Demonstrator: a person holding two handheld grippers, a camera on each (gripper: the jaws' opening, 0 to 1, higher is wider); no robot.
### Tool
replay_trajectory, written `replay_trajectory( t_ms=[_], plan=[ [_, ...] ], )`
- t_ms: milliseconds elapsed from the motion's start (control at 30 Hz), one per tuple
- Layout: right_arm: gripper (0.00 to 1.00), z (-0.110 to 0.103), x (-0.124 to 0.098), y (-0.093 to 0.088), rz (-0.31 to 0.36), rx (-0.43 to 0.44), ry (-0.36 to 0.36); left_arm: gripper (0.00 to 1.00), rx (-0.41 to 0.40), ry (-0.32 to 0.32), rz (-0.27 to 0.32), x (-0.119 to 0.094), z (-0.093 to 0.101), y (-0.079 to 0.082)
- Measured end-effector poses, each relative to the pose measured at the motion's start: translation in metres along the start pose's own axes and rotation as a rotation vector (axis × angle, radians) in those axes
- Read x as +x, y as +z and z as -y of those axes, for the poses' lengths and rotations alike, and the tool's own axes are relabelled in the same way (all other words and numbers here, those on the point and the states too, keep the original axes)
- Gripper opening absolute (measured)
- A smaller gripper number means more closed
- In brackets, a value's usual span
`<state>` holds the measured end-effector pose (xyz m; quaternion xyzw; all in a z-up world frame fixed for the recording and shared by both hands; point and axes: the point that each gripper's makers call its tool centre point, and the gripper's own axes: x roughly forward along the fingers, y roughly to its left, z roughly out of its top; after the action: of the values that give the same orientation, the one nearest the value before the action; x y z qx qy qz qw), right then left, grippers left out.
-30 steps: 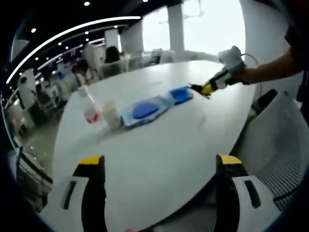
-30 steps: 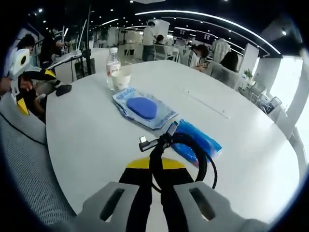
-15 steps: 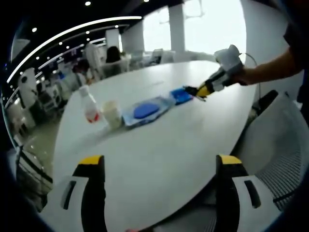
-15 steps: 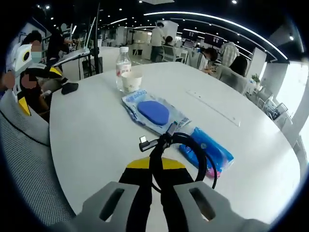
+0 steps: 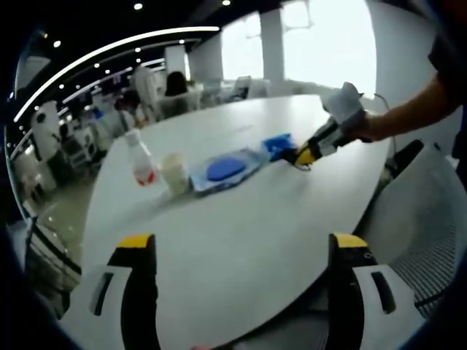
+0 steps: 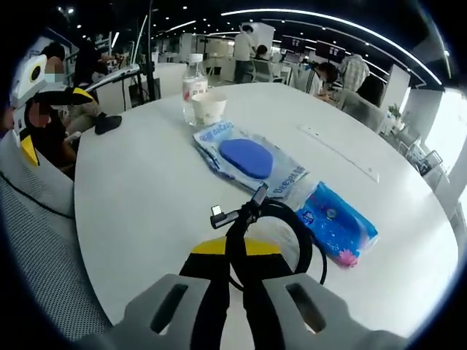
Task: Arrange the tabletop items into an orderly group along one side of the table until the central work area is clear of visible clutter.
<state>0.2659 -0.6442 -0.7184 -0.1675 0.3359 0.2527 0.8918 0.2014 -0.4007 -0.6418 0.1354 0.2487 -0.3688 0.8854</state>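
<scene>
In the right gripper view, the right hand-held gripper [image 6: 235, 257] at bottom centre clenches a coiled black cable [image 6: 271, 235] above the round white table [image 6: 139, 197], its connector tips legible there. The left gripper view shows the left hand-held gripper [image 5: 237, 248] released, jaws wide apart at the bottom, with a clear plastic bottle [image 5: 140, 160] and white paper cup [image 5: 174, 172] left of centre.

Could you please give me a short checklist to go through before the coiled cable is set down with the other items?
1. Cable secured: the right gripper is shut on the coiled black cable, connector ends sticking out. Ok.
2. Row to join is visible: water bottle, paper cup, clear pouch with blue pad and blue packet lie in a line on the table. Ok.
3. Bare spot next to the blue packet: white tabletop shows on the near side. Ok.
4. Left gripper out of the way: jaws open, hovering over the near table edge. Ok.
5. Whether the cable hangs clear of the packet or touches it: cannot tell.
</scene>
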Motion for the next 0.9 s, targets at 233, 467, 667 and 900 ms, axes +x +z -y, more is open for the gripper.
replay_trajectory(
  t_ms=[233,467,667,900],
  plan=[
    [0.03,-0.005,0.010,-0.006,-0.016,0.021,0.015,0.95,-0.003,0.002,-0.003,0.001,0.000,0.000],
    [0.03,-0.013,0.021,-0.013,-0.038,0.040,0.043,0.94,-0.007,0.003,-0.002,0.001,0.000,0.000],
    [0.04,-0.021,0.028,-0.018,-0.066,-0.007,0.056,0.94,-0.009,0.002,-0.004,0.001,0.000,-0.001],
    [0.04,-0.025,0.034,-0.025,-0.094,-0.068,0.072,0.94,-0.013,0.005,-0.005,0.001,-0.001,-0.001]
  ],
)
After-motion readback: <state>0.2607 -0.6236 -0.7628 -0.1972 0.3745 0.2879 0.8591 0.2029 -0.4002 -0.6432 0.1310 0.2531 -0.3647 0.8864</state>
